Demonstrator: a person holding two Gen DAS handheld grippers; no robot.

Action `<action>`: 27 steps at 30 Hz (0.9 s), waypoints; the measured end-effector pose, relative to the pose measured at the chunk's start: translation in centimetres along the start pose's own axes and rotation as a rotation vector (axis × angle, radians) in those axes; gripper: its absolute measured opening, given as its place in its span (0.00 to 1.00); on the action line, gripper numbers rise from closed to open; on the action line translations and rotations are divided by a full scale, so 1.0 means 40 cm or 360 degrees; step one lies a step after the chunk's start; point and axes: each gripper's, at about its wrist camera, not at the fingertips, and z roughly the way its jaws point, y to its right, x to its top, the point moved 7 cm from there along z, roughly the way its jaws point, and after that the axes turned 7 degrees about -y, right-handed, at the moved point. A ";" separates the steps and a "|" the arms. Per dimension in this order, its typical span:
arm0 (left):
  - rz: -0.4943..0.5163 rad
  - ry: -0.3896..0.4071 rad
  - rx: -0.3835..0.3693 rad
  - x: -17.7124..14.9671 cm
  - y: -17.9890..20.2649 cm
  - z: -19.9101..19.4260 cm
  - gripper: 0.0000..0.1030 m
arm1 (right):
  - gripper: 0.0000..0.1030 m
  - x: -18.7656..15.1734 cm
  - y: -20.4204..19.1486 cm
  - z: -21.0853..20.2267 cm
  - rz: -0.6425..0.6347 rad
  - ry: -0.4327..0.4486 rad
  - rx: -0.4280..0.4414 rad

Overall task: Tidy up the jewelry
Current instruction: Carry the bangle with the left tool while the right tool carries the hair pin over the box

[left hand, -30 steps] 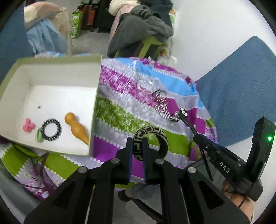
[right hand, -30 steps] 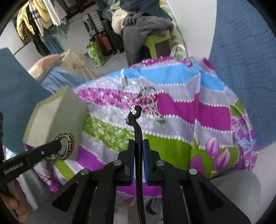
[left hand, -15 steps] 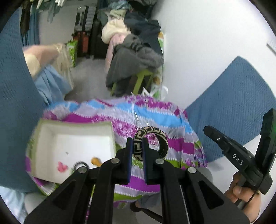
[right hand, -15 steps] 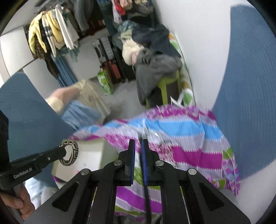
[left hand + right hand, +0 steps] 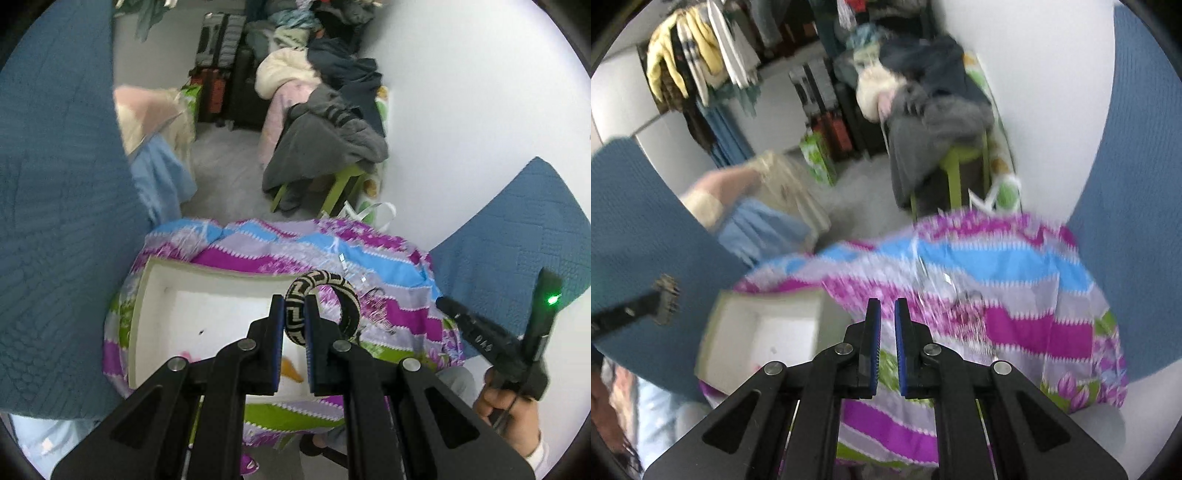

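In the left wrist view, the left tongs (image 5: 294, 321) sit at lower centre of the frame, closed on a black-and-beige patterned bangle (image 5: 325, 302), which stands on edge between the blue pads with its loop arching up and to the right. Below and to the left of the bangle lies an open white box (image 5: 147, 295) with a pale greenish rim, resting on a striped cloth (image 5: 402, 317) of purple, blue, green and lilac bands. Inside the box, partly hidden by the tongs, a pink item (image 5: 190, 357) and an orange-tan piece (image 5: 291, 367) show against the white floor. Right of the bangle, a small tangle of silvery jewelry (image 5: 378, 314) lies on the cloth. At the lower right of that frame the right hand (image 5: 511, 410) grips the handle of the other tool, a green light glowing on it. In the right wrist view, which is motion-blurred, the right tongs (image 5: 885, 345) stand at lower centre with a narrow gap between the blue pads and nothing visible between them. The box (image 5: 716, 332) appears at centre left there, and the bangle (image 5: 666, 299) shows as a blur at the left edge. A grey garment heap (image 5: 325, 147) on a green stool fills the upper centre.
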 end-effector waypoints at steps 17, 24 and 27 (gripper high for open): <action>-0.0115 -0.0180 0.0011 -0.138 -0.074 0.104 0.10 | 0.22 -0.285 0.114 0.370 -0.0077 -0.0500 -0.0090; -0.0122 -0.0171 0.0021 -0.134 -0.072 0.104 0.10 | 0.06 -0.304 0.115 0.397 -0.0243 -0.0490 -0.0214; -0.0117 -0.0164 0.0019 -0.130 -0.072 0.103 0.10 | 0.05 -0.295 0.109 0.395 -0.0193 -0.0549 -0.0195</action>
